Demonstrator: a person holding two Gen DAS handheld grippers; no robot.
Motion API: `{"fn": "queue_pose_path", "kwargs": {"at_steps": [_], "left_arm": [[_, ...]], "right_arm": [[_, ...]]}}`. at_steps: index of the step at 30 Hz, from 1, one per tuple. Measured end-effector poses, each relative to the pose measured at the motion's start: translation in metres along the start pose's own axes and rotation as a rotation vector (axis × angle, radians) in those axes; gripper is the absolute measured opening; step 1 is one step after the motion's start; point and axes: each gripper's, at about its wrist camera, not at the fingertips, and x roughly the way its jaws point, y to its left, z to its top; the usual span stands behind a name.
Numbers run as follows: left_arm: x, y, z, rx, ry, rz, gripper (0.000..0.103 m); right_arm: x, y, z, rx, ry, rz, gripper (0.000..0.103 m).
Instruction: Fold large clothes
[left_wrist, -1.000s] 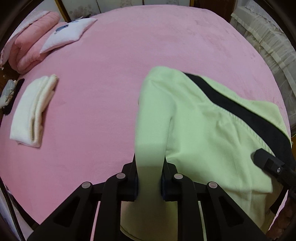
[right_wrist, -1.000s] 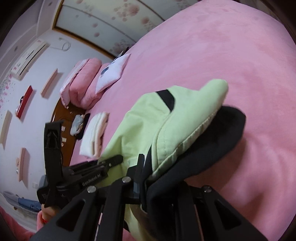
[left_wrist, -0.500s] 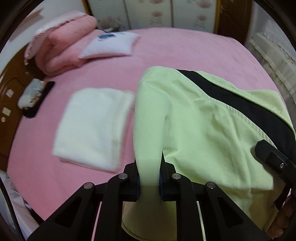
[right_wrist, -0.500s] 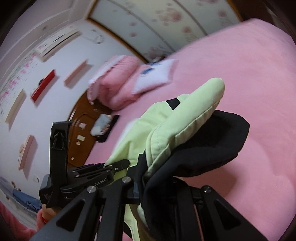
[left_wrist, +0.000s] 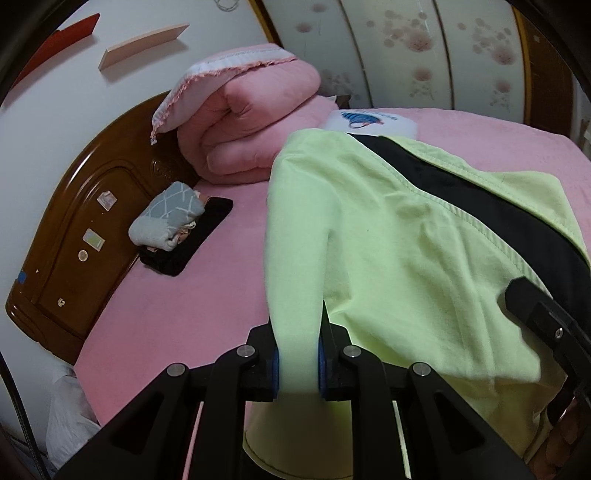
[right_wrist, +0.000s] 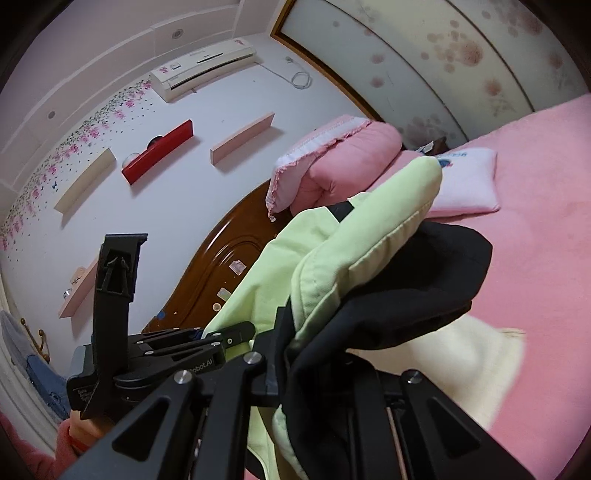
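Above the pink bed (left_wrist: 207, 295), left gripper (left_wrist: 298, 363) and right gripper (right_wrist: 314, 354) each clamped on the lime-and-black garment (left_wrist: 406, 258)

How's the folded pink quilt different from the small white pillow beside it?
The folded pink quilt is bulky, plain pink and stacked high by the headboard; the small white pillow is flat, white and carries a blue print. Both lie on the pink bed.

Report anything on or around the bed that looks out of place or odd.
Nothing looks spilled or damaged. The one misfit is a grey patterned bundle lying on a flat black item on the pink bed by the headboard. The green-and-black garment hangs clamped in the left gripper and right gripper.
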Motion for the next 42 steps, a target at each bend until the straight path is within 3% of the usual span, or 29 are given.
{"fn": "queue_pose_path", "kwargs": {"at_steps": [3,6,8,10,14,22,30,31,32,33,34,35,38,42], "left_arm": [[0.077,0.016,-0.007,-0.011,0.047,-0.049,0.012],[0.135,0.003,-0.026,-0.005,0.14,-0.124,0.012],[0.163,-0.014,-0.037,0.077,0.112,-0.06,0.012],[0.167,-0.035,-0.045,0.178,0.055,0.003,0.018],[0.172,-0.046,-0.048,0.214,0.024,0.021,0.02],[0.152,-0.046,-0.049,0.157,0.056,-0.01,0.02],[0.145,-0.048,-0.047,0.171,0.099,-0.072,0.023],[0.144,-0.048,-0.047,0.17,0.1,-0.07,0.026],[0.143,-0.046,-0.046,0.165,0.104,-0.056,0.03],[0.142,-0.043,-0.046,0.159,0.106,-0.038,0.041],[0.141,-0.038,-0.047,0.152,0.103,-0.022,0.048],[0.141,-0.034,-0.047,0.149,0.1,-0.02,0.049],[0.142,-0.019,-0.058,0.127,0.117,-0.025,0.049],[0.143,0.005,-0.079,0.018,0.154,-0.044,0.049]], "right_arm": [[0.039,-0.022,-0.024,-0.01,0.034,-0.07,0.009],[0.055,-0.061,-0.057,0.039,0.101,-0.167,0.009],[0.056,-0.087,-0.076,0.073,0.119,-0.252,0.009],[0.047,-0.107,-0.085,0.135,0.107,-0.234,0.008],[0.041,-0.126,-0.092,0.108,0.152,-0.277,0.008],[0.038,-0.122,-0.082,0.121,0.18,-0.249,0.006],[0.013,-0.105,-0.073,0.096,0.205,-0.321,0.005],[0.017,-0.111,-0.075,0.088,0.242,-0.371,0.007],[0.021,-0.116,-0.076,0.07,0.276,-0.427,0.016],[0.026,-0.121,-0.077,0.032,0.323,-0.52,0.025],[0.026,-0.122,-0.077,0.012,0.339,-0.556,0.042],[0.024,-0.12,-0.073,-0.008,0.339,-0.573,0.047],[0.008,-0.103,-0.061,-0.075,0.293,-0.615,0.049],[-0.001,-0.075,-0.063,-0.19,0.259,-0.686,0.052]]}}
